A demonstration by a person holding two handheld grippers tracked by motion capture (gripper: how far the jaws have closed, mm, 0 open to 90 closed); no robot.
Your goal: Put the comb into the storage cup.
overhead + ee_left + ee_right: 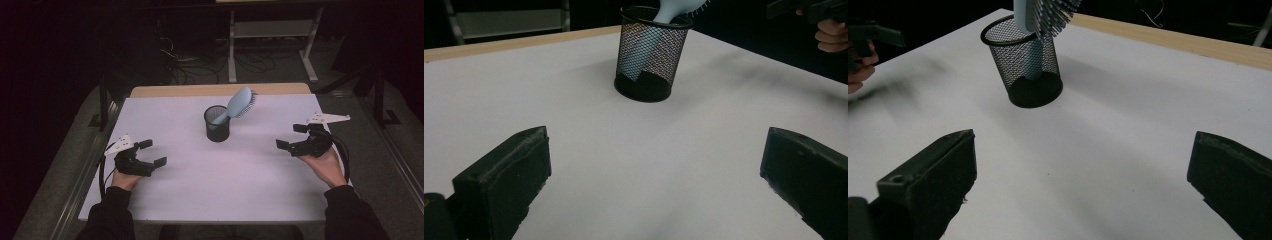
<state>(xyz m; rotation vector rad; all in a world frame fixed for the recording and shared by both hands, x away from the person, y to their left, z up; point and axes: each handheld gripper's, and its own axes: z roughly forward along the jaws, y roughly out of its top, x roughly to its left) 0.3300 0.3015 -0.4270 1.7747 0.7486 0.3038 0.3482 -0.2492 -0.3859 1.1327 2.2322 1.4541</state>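
the brush (239, 104) stands handle-down in the cup (217, 123), well ahead of and between both sets of fingers. left gripper (148, 152) and right gripper (291, 137) are spread wide, empty. the brush looks light and stiff; its smooth head back seems the best hold, as the cup may tip.

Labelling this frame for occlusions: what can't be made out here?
- Hairbrush head: cut off by the top edge in the left gripper view and in the right gripper view.
- Brush handle tip: behind the mesh of the black cup, blurred through it in both gripper views.
- Left tongs and right tongs: open, but small and dark in the high view, so pad detail is lost.
- Floor behind the white table: too dark.
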